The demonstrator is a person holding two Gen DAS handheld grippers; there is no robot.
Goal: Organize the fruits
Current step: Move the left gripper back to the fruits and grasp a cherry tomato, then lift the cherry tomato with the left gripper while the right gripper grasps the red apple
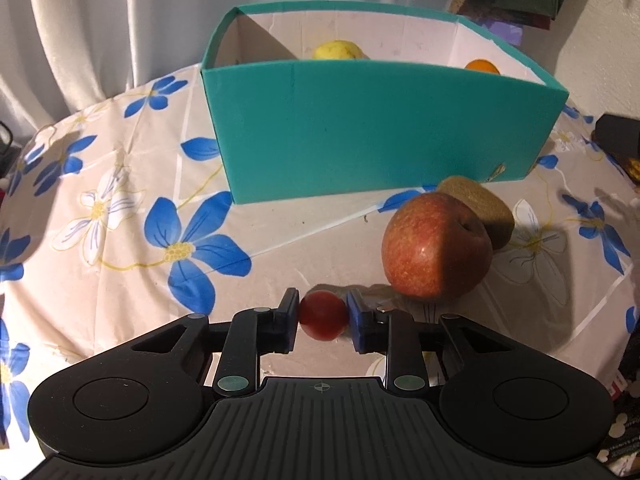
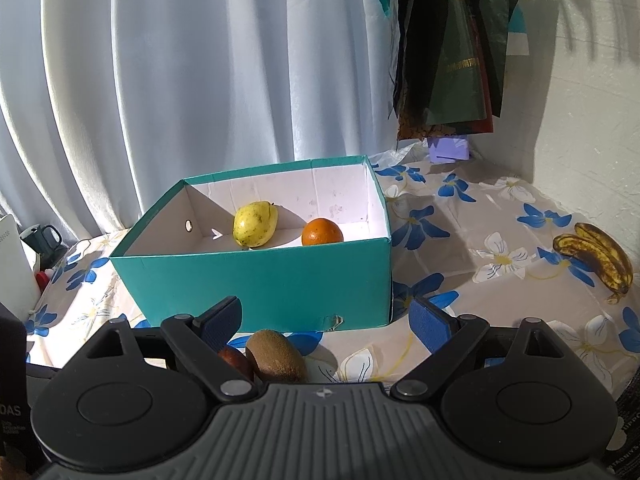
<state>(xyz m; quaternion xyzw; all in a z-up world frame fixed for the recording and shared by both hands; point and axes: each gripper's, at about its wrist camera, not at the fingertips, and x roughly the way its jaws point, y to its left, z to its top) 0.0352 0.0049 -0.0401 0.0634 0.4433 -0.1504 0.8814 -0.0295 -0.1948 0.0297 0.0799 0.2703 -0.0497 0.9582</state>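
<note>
My left gripper [image 1: 323, 318] is shut on a small red fruit [image 1: 323, 316], low over the flowered tablecloth. Just right of it lie a red apple [image 1: 436, 246] and a brown kiwi [image 1: 486, 206] behind it. The teal box [image 1: 372, 128] stands beyond, with a yellow pear [image 1: 338, 50] and an orange [image 1: 482, 67] inside. My right gripper [image 2: 326, 320] is open and empty, above the kiwi [image 2: 276, 356] and the apple [image 2: 236, 360], in front of the box [image 2: 272, 280]. The pear [image 2: 255, 224] and orange [image 2: 322, 232] show inside it.
Spotted bananas [image 2: 600, 256] lie on the table at the right. A white curtain hangs behind the box. Dark bags [image 2: 452, 48] hang at the back right. A dark mug [image 2: 42, 238] stands at the far left edge.
</note>
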